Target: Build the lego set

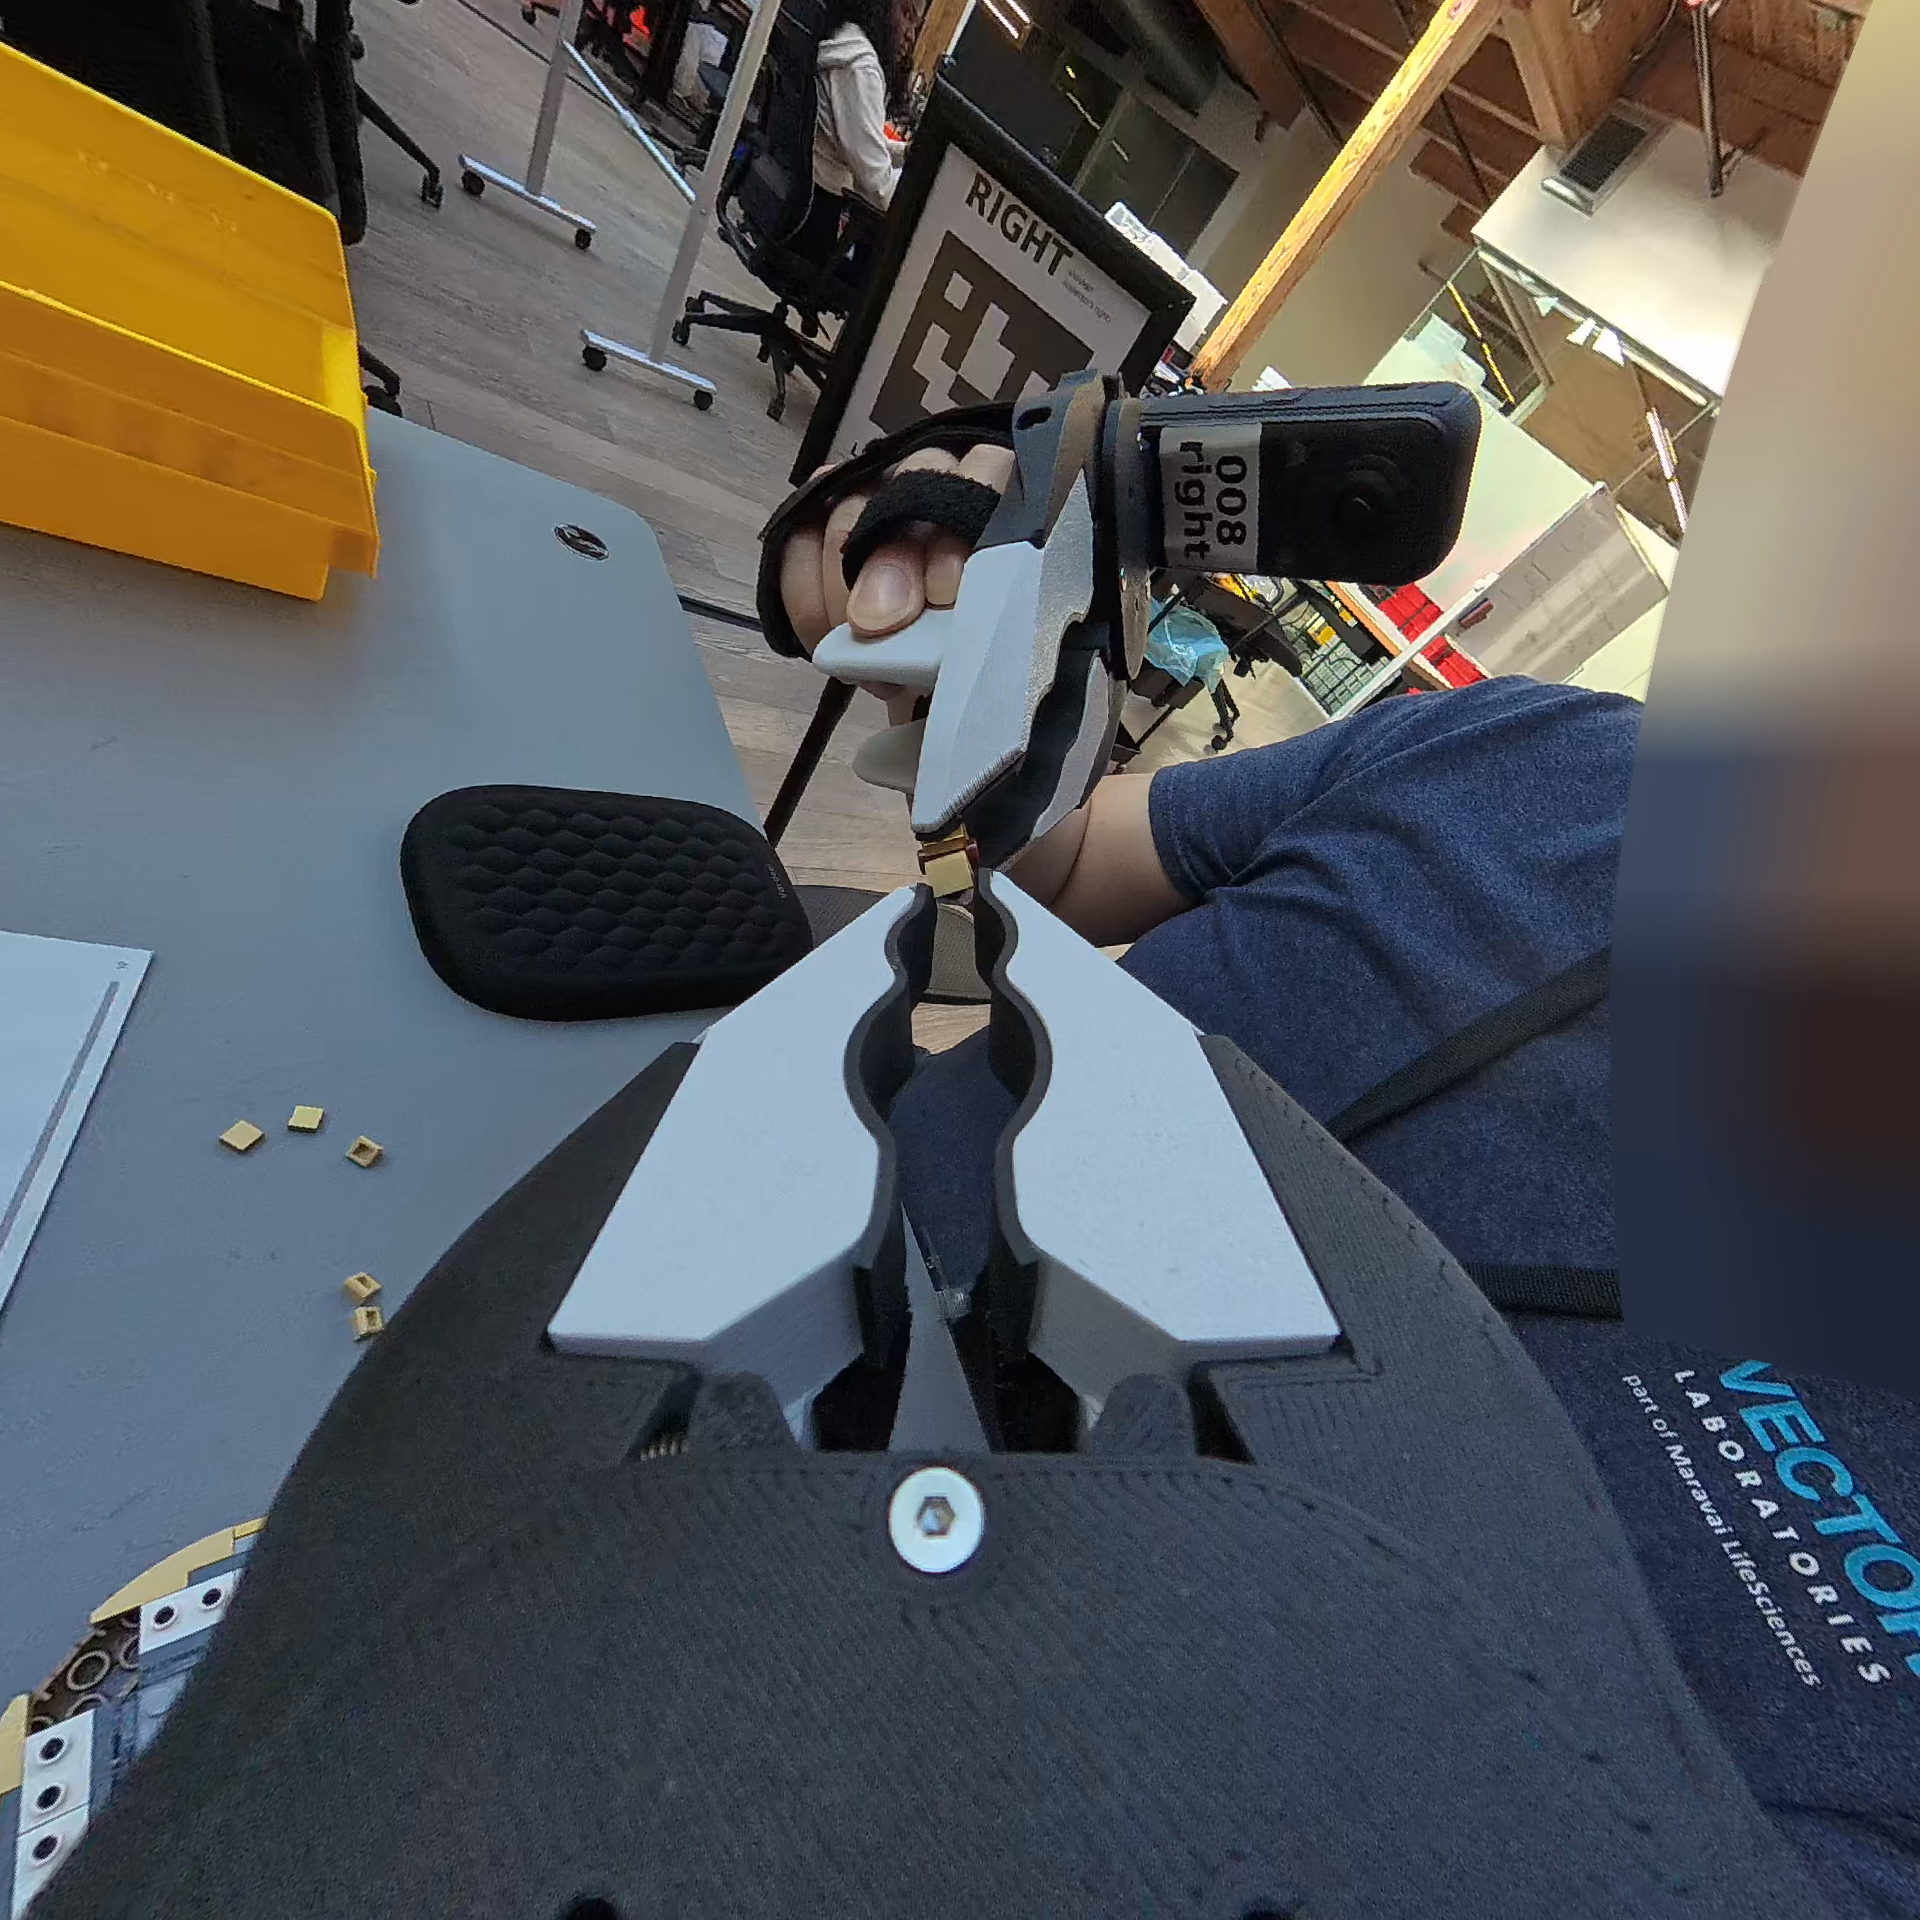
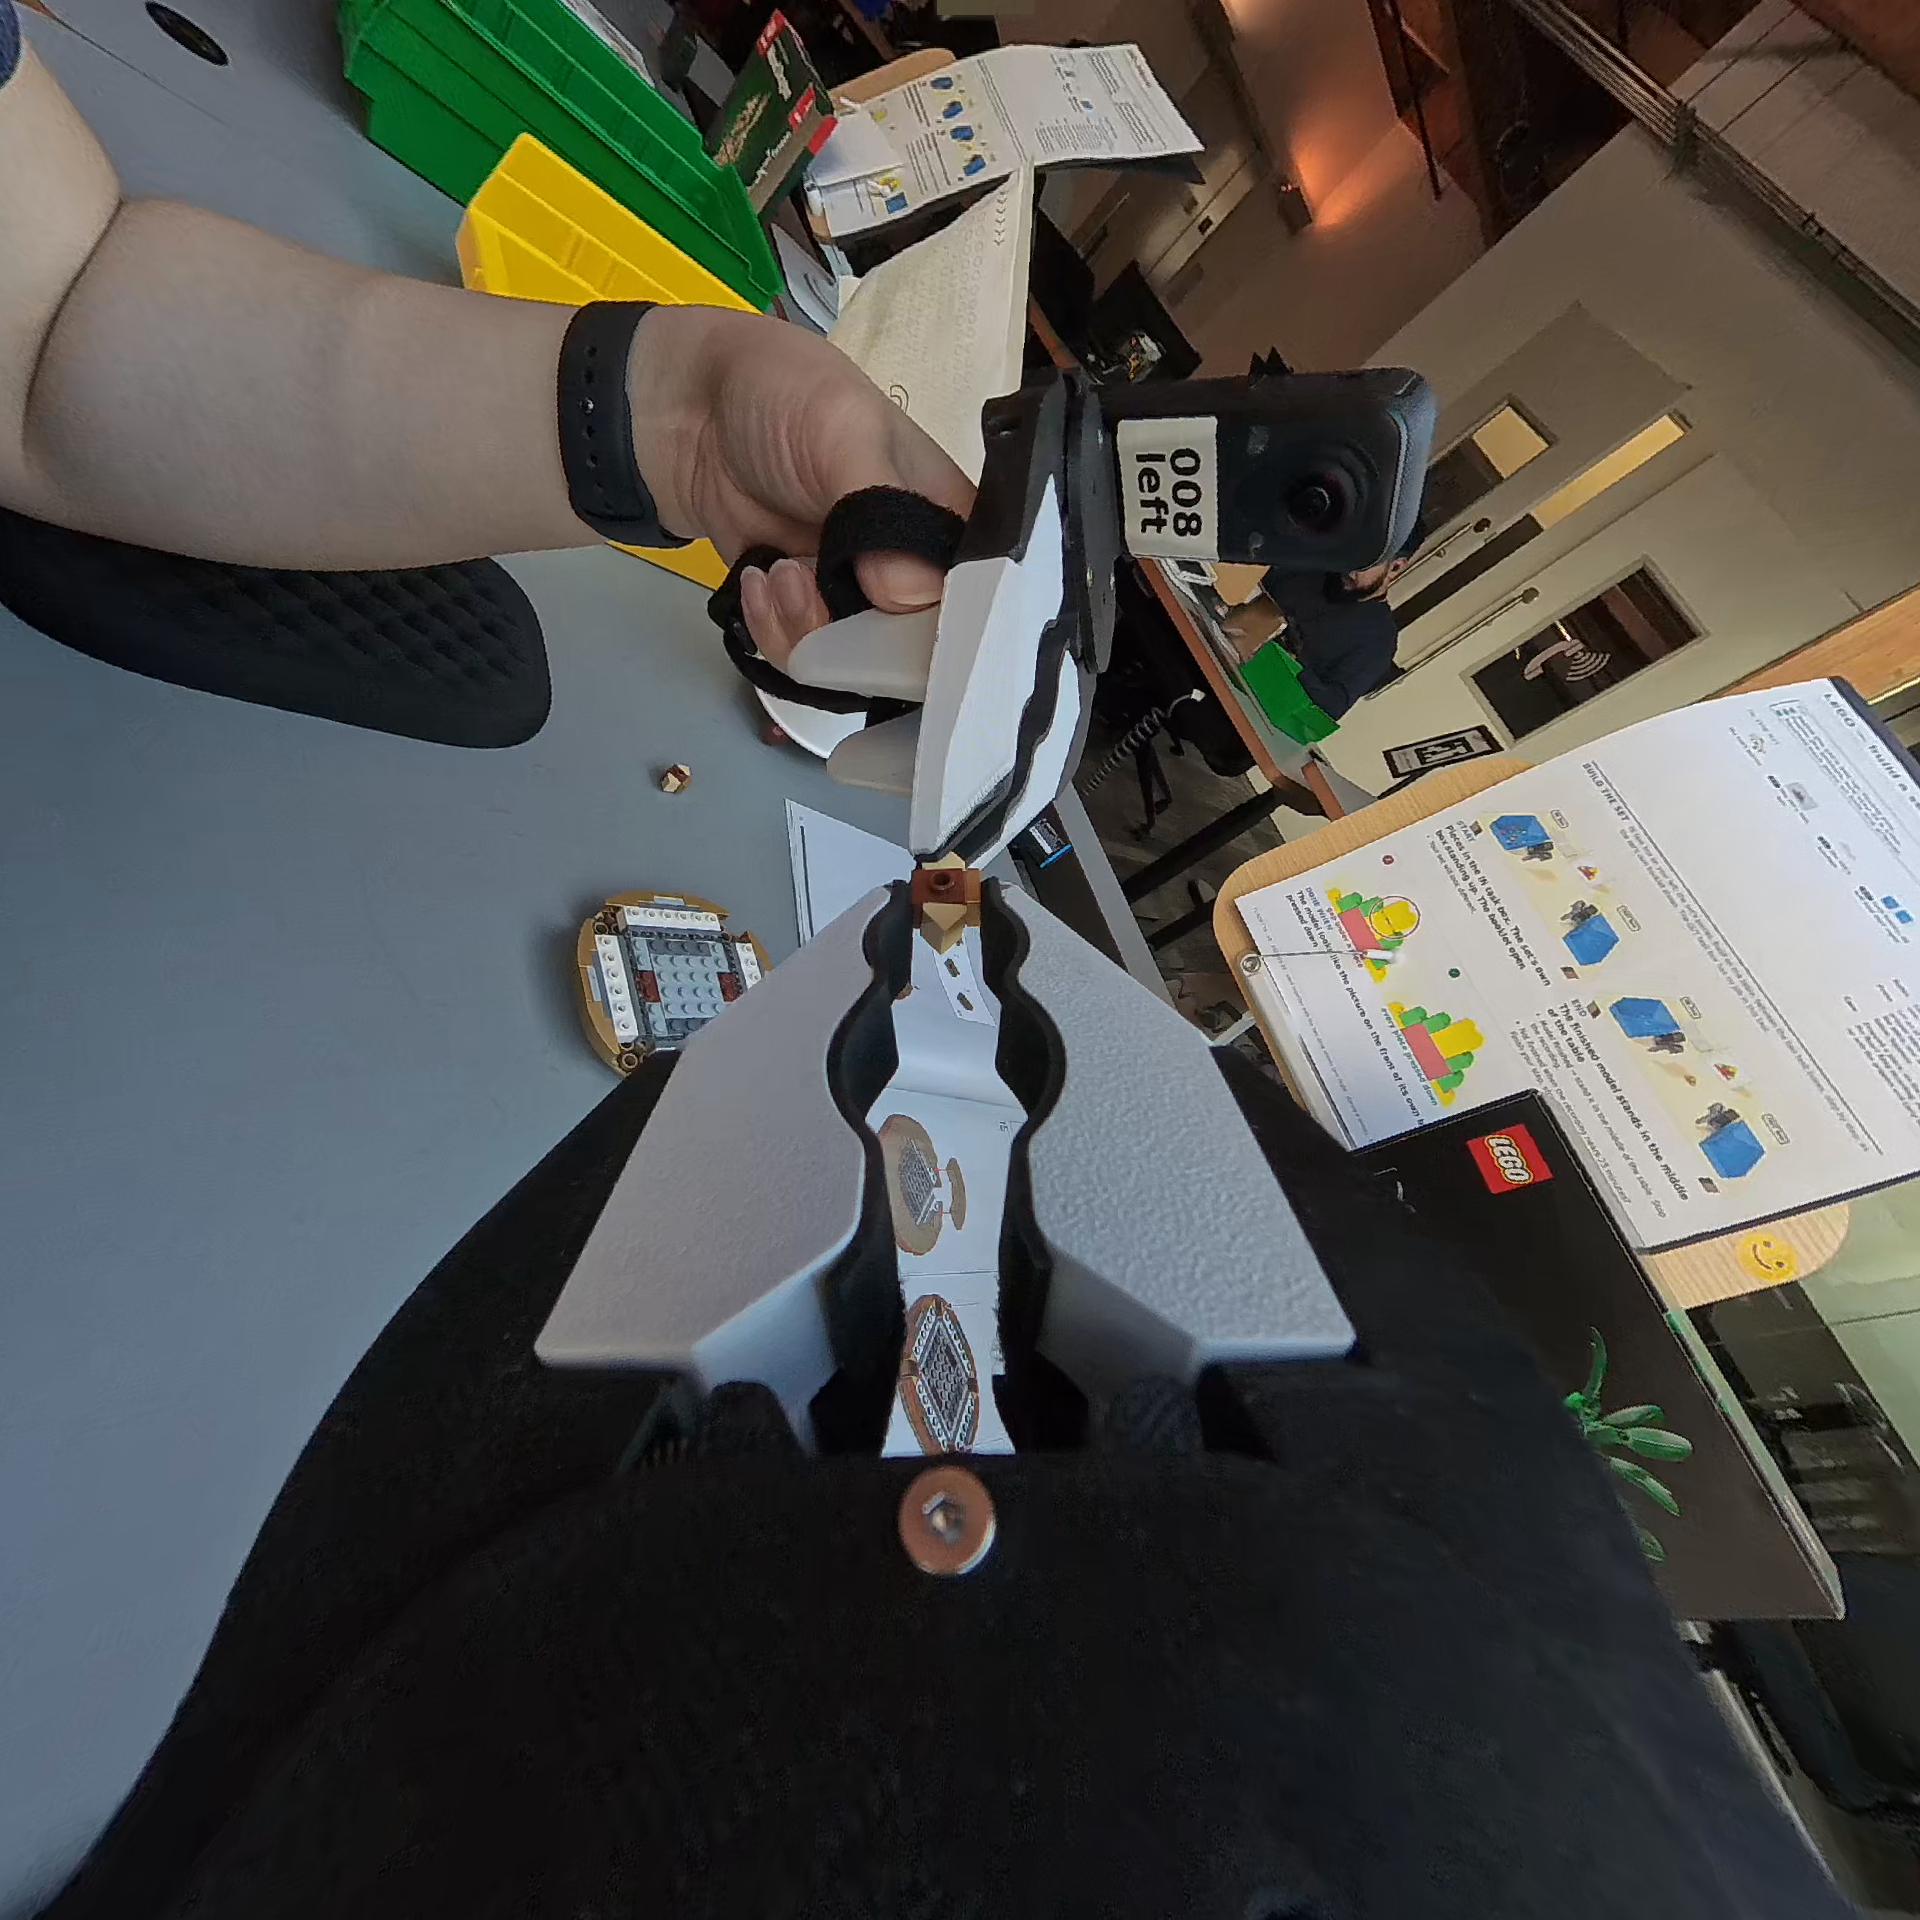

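Two grey fingers of the right gripper (image 2: 940,902) fill the near part of the right wrist view. They are almost shut, and their tips pinch a small brown piece (image 2: 943,886) with a tan piece (image 2: 945,924) stuck to it. This little stack is up in the air above the table (image 2: 156,987), not resting on it.

Right at the brown piece are the tips of the left gripper (image 2: 940,854). They are nearly closed too, and a tan bit (image 2: 943,860) shows right at them. I cannot tell for sure if they hold that bit or only touch it. In the left wrist view, the left gripper's own fingers are a little apart at the tips, and the gold and brown stack (image 1: 948,869) sits just past them, under the right gripper's tips.

I think the step in hand is joining small pieces together in the air, before they go onto the model. The next move needs both grippers lined up straight and then a gentle push so the pieces click. If the push is crooked, a tiny piece could pop out and fall.

Farther off, the round model (image 2: 670,982) lies flat on the table, well apart from the grippers. It has a tan rim and grey and white studs. A few small tan pieces (image 1: 301,1132) lie loose on the table near its front edge. A black wrist pad (image 1: 597,899) sits near the table's side edge. Yellow bins (image 1: 166,343) stand toward the far corner.
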The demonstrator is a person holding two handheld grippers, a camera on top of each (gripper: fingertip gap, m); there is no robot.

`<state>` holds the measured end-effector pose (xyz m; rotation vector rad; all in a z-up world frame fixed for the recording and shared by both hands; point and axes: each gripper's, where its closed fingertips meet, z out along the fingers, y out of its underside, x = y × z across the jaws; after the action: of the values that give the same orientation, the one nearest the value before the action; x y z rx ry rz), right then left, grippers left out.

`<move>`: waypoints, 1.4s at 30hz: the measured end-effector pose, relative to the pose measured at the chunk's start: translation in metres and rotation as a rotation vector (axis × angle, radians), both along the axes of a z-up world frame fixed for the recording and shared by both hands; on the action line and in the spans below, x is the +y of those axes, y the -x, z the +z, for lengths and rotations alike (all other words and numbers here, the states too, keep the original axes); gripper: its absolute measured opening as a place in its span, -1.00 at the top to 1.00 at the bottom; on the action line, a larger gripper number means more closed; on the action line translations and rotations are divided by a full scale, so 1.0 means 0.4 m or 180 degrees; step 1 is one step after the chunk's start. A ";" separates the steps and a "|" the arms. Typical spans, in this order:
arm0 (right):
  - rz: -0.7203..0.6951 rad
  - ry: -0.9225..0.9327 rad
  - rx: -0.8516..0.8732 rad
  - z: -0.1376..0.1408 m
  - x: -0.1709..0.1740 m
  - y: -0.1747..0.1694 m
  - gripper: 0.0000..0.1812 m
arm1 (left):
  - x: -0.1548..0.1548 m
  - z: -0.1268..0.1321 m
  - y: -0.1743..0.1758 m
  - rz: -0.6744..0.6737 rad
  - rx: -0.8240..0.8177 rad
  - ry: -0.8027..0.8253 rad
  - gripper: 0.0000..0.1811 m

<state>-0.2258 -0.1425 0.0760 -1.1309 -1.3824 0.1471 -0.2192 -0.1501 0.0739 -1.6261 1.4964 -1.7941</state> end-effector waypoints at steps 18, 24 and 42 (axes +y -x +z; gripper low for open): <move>0.0131 0.0274 0.0060 -0.015 -0.008 0.002 0.87 | -0.009 -0.015 0.002 -0.0053 0.0059 -0.0312 0.94; 0.0199 0.0408 0.0082 -0.023 -0.013 0.003 0.87 | -0.015 -0.023 0.004 -0.0085 0.0101 -0.0438 0.95; 0.0386 0.0671 0.0118 -0.038 -0.031 0.007 0.87 | -0.035 -0.040 0.008 -0.0208 0.0163 -0.0726 0.95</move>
<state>-0.2287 -0.1551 0.0610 -1.2109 -1.4269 0.4070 -0.2223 -0.1640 0.0579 -1.5378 1.7250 -1.5572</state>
